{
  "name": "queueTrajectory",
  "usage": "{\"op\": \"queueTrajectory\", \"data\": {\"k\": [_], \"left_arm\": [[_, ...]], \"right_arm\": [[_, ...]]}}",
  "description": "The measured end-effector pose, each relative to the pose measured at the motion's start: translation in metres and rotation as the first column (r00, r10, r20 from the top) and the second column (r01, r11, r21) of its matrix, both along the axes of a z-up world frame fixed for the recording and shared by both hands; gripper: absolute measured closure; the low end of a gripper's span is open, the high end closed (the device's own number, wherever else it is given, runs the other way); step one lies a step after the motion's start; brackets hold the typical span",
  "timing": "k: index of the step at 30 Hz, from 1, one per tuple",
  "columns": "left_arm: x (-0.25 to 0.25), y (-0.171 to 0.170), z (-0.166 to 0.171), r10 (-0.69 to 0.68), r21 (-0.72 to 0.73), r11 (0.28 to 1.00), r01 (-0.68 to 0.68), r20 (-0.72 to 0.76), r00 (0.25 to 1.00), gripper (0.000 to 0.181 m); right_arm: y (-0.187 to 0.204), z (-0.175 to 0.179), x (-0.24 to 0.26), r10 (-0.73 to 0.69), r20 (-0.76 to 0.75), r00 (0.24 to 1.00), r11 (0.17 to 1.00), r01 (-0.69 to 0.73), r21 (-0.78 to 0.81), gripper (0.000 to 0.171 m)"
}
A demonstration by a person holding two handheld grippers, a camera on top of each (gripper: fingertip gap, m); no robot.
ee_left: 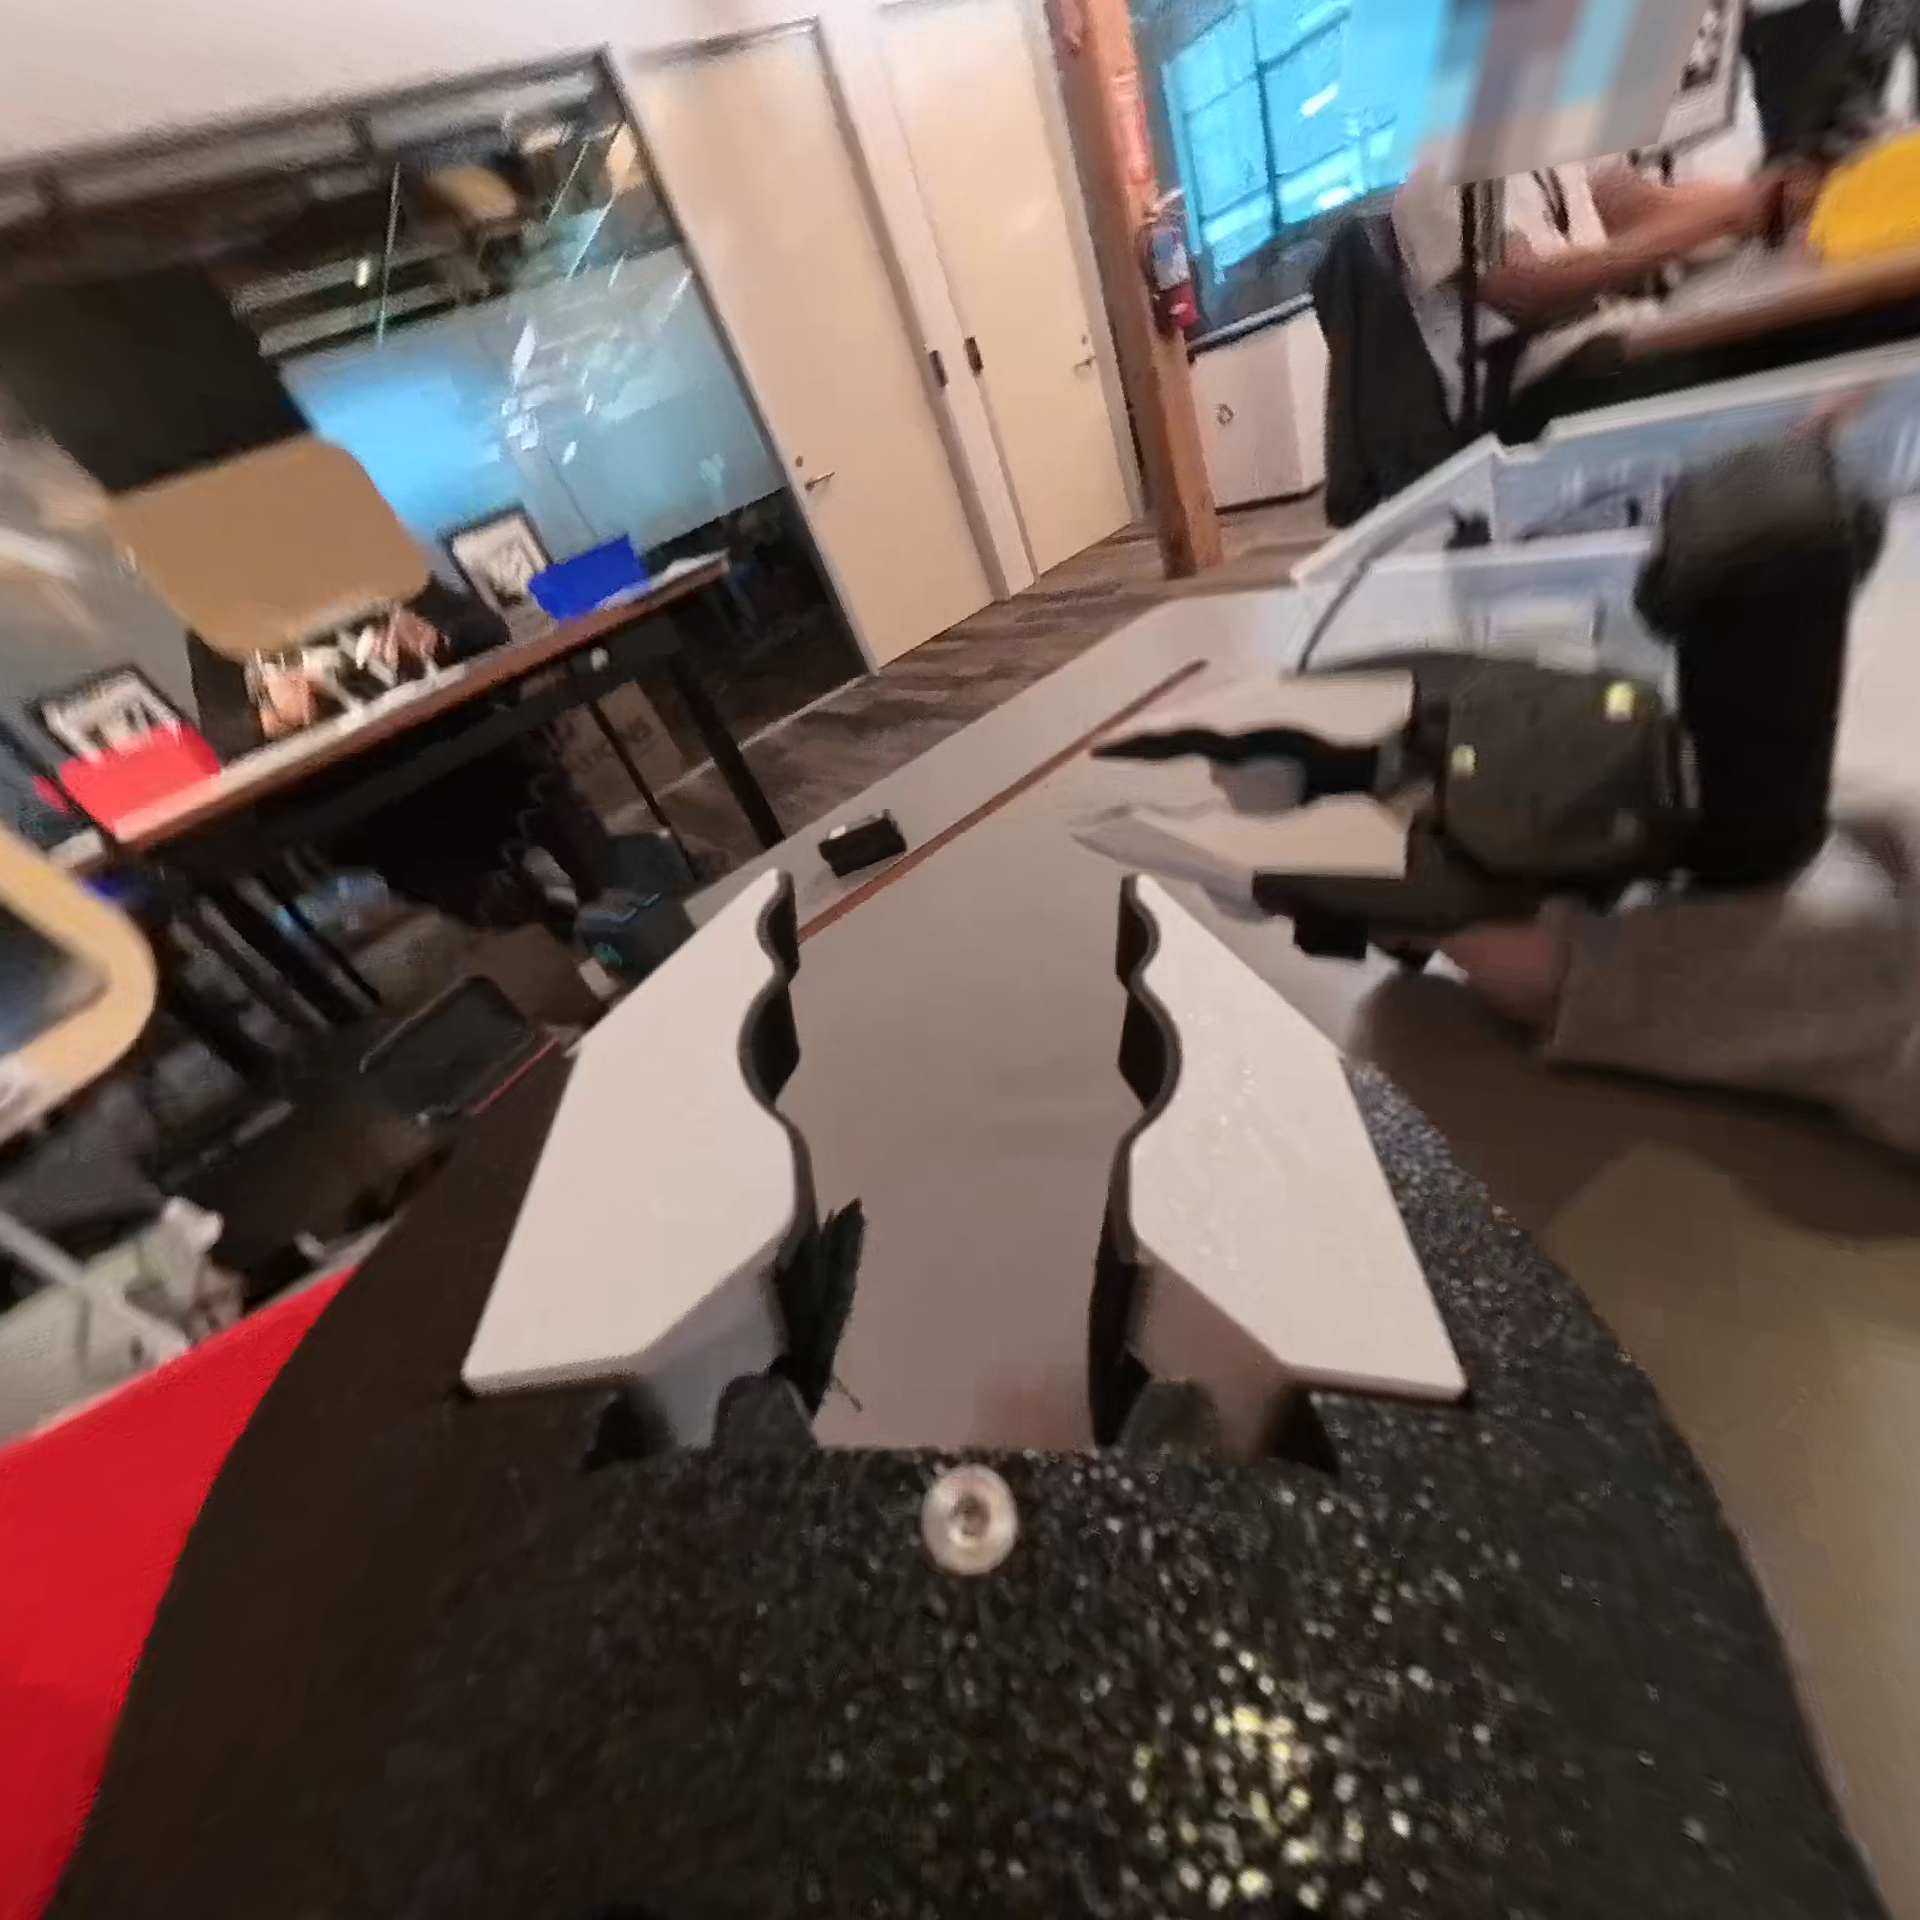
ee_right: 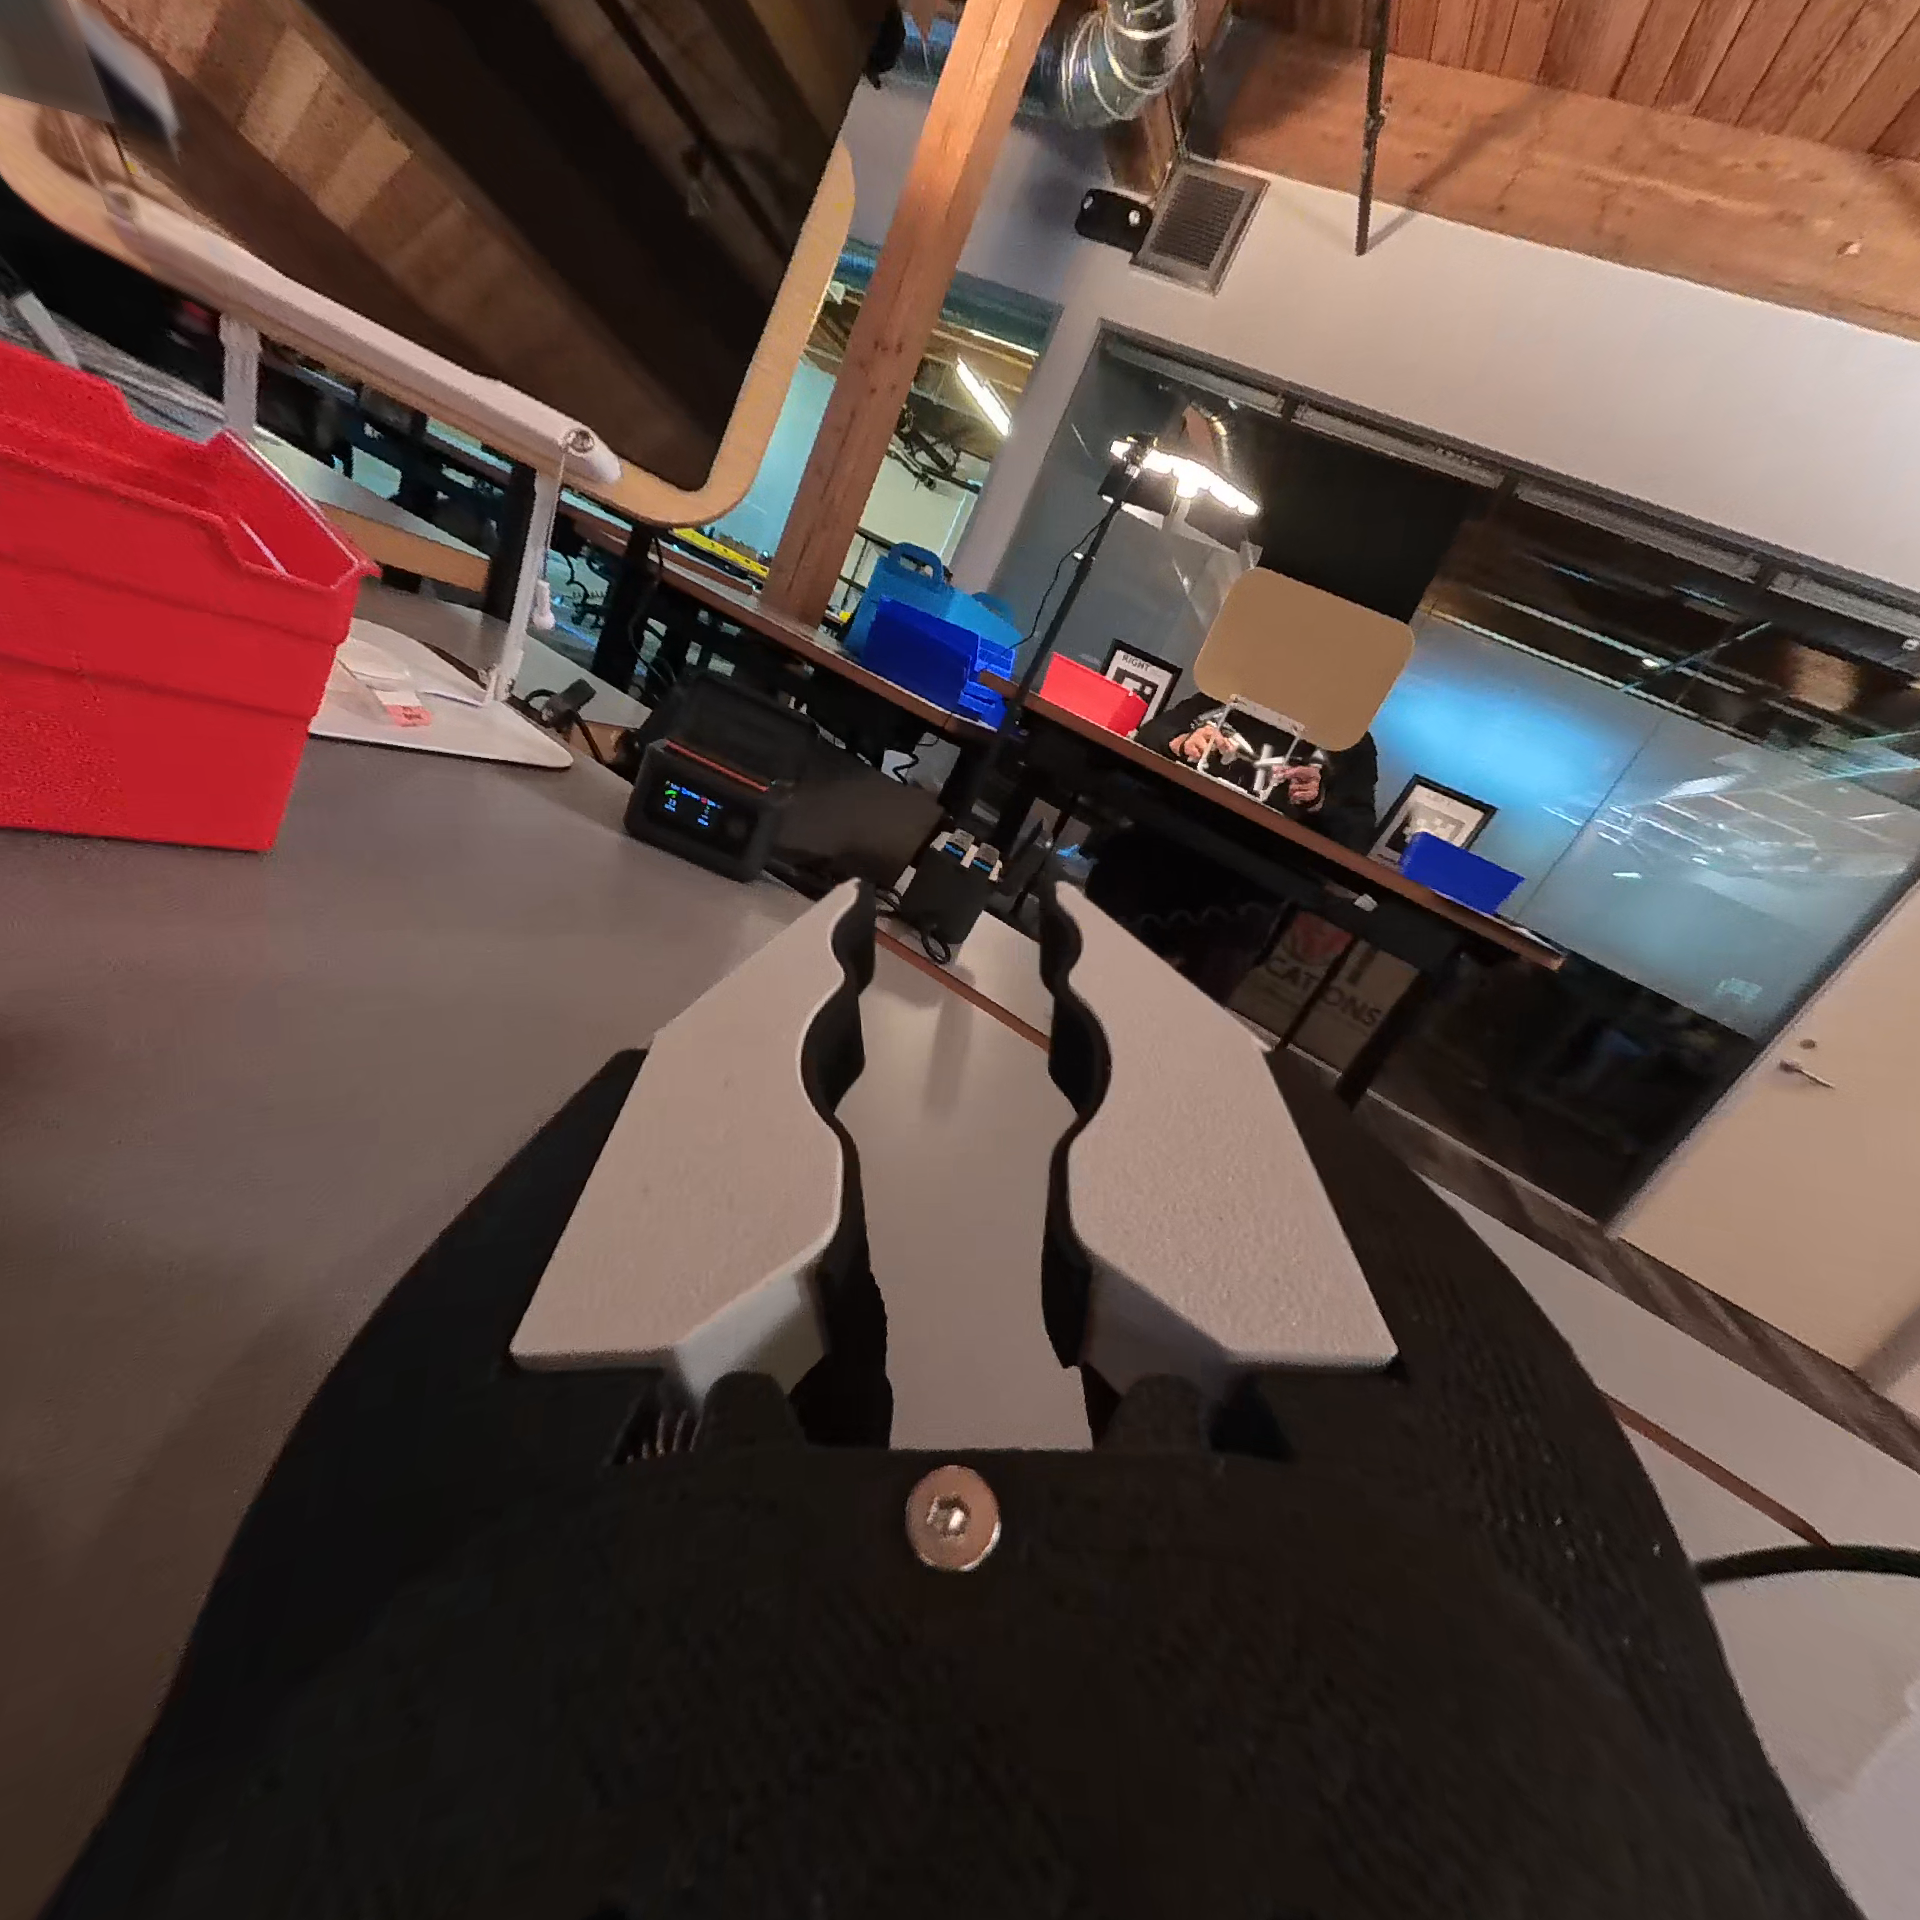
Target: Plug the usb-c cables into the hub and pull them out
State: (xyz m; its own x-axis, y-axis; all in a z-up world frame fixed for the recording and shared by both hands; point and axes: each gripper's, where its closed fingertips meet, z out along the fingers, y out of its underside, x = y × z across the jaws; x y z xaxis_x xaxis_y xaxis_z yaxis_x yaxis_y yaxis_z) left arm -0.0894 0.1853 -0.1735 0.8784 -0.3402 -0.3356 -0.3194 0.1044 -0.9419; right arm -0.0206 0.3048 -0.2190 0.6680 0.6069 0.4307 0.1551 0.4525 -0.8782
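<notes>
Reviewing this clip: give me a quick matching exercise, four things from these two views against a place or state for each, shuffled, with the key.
Things:
1. left gripper
2. red bin
3. small black block
4. black power unit with lit screen

Places or states:
A. stacked on the grey table, far left of the right wrist view
B. open, holding nothing
C. beyond the table's far edge
D. alone on the tabletop ahead of the left fingertips

Pairs: 1-B, 2-A, 3-D, 4-C
</notes>
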Motion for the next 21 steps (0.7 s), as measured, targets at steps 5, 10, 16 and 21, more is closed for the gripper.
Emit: {"op": "queueTrajectory", "data": {"k": [5,10,16,21], "left_arm": [[-0.098,-0.013,0.047,0.226,-0.266,0.944,-0.197,0.082,0.971,0.116],[-0.194,-0.004,0.006,0.382,-0.712,0.65,-0.264,0.005,0.924,0.127],[-0.248,-0.009,-0.097,0.425,-0.942,0.165,-0.292,-0.2,0.883,0.141],[-0.25,-0.011,-0.129,0.424,-0.965,-0.005,-0.263,-0.24,0.873,0.136]], "right_arm": [[-0.001,0.0,-0.003,0.002,0.016,1.0,1.0,-0.002,0.019,0.142],[0.0,0.001,-0.003,0.019,-0.005,1.0,1.0,-0.019,-0.003,0.143],[-0.003,0.001,-0.005,0.043,-0.01,0.999,0.999,-0.043,-0.005,0.143],[-0.001,0.0,-0.003,0.042,-0.021,0.999,0.999,-0.043,-0.022,0.143]]}}
